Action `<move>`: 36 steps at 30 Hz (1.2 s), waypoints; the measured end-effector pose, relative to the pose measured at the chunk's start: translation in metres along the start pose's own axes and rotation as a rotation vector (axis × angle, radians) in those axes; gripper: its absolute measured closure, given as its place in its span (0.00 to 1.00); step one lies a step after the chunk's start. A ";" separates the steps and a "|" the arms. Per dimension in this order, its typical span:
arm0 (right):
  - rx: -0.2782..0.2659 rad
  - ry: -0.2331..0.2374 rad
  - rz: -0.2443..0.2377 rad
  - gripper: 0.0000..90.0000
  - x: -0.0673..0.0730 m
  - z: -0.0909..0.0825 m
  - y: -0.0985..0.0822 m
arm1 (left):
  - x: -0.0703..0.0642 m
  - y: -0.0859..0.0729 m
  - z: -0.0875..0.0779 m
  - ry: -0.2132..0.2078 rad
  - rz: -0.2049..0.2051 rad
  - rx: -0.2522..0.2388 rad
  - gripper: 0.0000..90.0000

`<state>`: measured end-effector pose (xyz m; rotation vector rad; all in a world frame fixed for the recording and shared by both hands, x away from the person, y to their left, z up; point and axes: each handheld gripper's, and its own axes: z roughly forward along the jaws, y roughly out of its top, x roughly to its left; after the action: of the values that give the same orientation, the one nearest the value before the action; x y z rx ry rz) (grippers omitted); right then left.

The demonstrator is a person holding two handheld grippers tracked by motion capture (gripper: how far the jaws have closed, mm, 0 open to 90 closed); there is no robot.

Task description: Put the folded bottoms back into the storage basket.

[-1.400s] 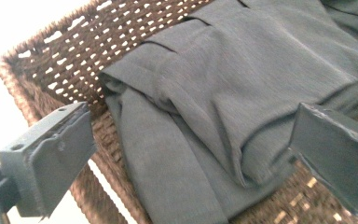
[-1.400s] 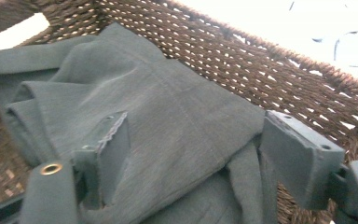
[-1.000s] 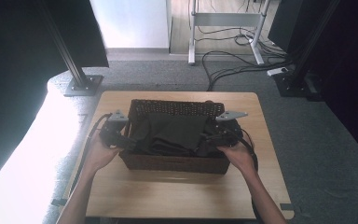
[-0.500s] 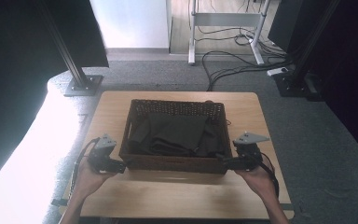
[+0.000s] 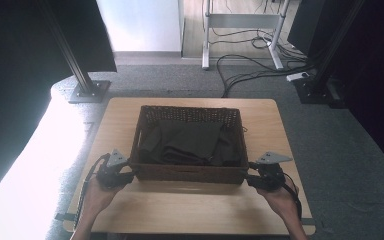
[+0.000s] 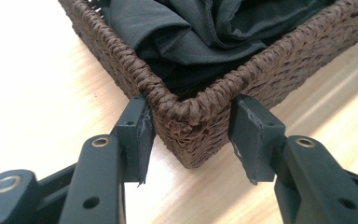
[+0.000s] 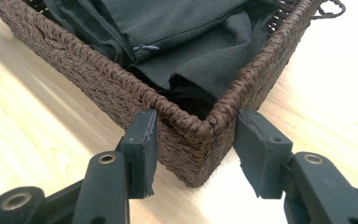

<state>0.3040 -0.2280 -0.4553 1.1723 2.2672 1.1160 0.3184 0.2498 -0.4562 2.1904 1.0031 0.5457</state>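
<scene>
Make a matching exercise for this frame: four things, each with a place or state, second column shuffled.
Things:
1. dark brown woven wicker basket
2. dark folded cloth
3. left gripper
4. right gripper

Places or states:
A. lies inside the basket
B. fingers straddle the basket's near right corner, as the high view shows it
C. stands on the light wooden table
D. fingers straddle the basket's near left corner, as the high view shows it

Pairs: 1-C, 2-A, 3-D, 4-B
</scene>
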 end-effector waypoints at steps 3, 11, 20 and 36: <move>-0.003 -0.013 -0.001 0.54 -0.004 0.006 0.005 | 0.004 0.005 0.005 0.006 -0.010 0.006 0.56; -0.036 -0.023 0.001 0.43 -0.011 0.010 0.006 | 0.002 0.003 -0.002 -0.008 -0.021 -0.006 0.36; -0.077 -0.029 0.025 0.14 -0.011 -0.007 -0.019 | 0.006 -0.032 -0.026 -0.098 -0.097 -0.079 0.10; -0.011 -0.067 0.062 0.00 -0.014 0.007 -0.077 | 0.005 -0.098 -0.003 -0.050 -0.118 -0.007 0.00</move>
<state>0.2756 -0.2624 -0.5203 1.2646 2.1858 1.0940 0.2705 0.3029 -0.5239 2.1128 1.0936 0.4383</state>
